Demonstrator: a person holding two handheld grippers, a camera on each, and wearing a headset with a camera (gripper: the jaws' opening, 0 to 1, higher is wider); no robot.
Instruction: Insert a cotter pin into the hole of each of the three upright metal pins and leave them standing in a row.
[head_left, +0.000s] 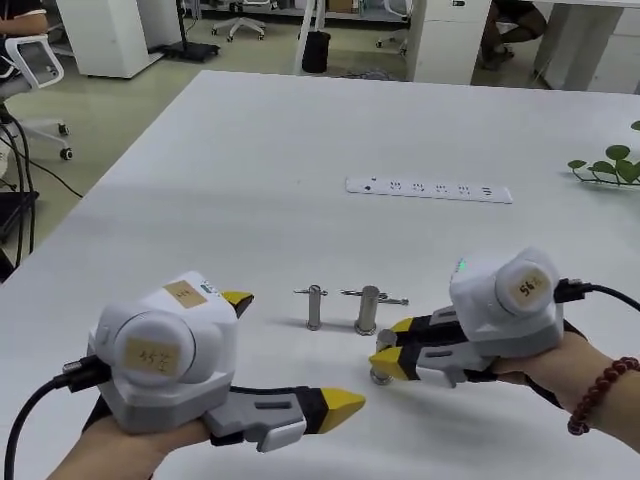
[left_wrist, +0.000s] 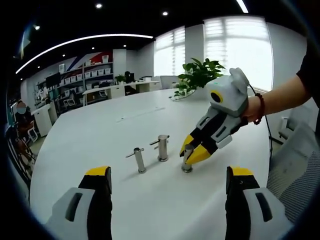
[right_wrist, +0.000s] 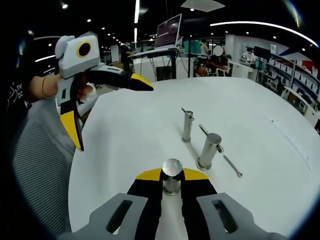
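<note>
Metal pins: 3 upright, 2 cotter pins; right hand-held gripper clamps 1, left gapes.

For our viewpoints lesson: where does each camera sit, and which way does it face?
Head view: headset, looking down at the table; left hand holds left gripper, right hand holds right gripper.
Left gripper view: on left gripper, facing right gripper; own jaws open.
Right gripper view: on right gripper, looking past the near pin its jaws clamp; left gripper at left.
Shared: both gripper views show that pin.
</note>
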